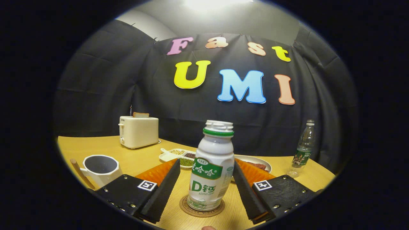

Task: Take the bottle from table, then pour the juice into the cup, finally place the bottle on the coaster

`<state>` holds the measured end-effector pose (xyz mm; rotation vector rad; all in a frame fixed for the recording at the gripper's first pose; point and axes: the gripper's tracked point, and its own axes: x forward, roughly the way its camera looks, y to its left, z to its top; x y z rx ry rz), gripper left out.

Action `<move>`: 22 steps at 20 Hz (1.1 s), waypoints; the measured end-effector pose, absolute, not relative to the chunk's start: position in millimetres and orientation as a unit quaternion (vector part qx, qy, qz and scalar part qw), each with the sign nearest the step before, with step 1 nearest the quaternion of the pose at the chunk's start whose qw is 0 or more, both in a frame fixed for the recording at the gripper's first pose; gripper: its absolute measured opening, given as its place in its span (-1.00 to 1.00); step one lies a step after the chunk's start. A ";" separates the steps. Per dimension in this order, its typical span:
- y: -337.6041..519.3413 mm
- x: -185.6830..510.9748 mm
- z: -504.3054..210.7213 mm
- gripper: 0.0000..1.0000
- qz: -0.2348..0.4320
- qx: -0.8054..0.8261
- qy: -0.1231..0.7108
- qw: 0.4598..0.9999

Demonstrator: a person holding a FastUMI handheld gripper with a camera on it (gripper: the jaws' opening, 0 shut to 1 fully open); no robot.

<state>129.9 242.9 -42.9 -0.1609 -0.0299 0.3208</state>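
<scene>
2 black fingers of the gripper [204, 188] stand spread apart, released, one on each side of the white yogurt-drink bottle [211, 167] with a gap to both. Bottle upright, cap off, set on the round cork coaster [202, 207] on the wooden table [96, 148]. Grey-lined mug [100, 169] left of the fingers; toaster [138, 131] well beyond.

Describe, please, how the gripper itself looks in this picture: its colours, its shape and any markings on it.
The gripper has two long, wedge-shaped fingers with black, finely ribbed inner pads and orange ribbed backs. Each finger is mounted on a black textured block fastened with small silver screws. Each block carries a square white tag with a black pattern on top. No cables can be seen.
</scene>
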 end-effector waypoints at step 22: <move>207.3 27.8 160.3 0.89 0.113 -0.072 -0.068 0.989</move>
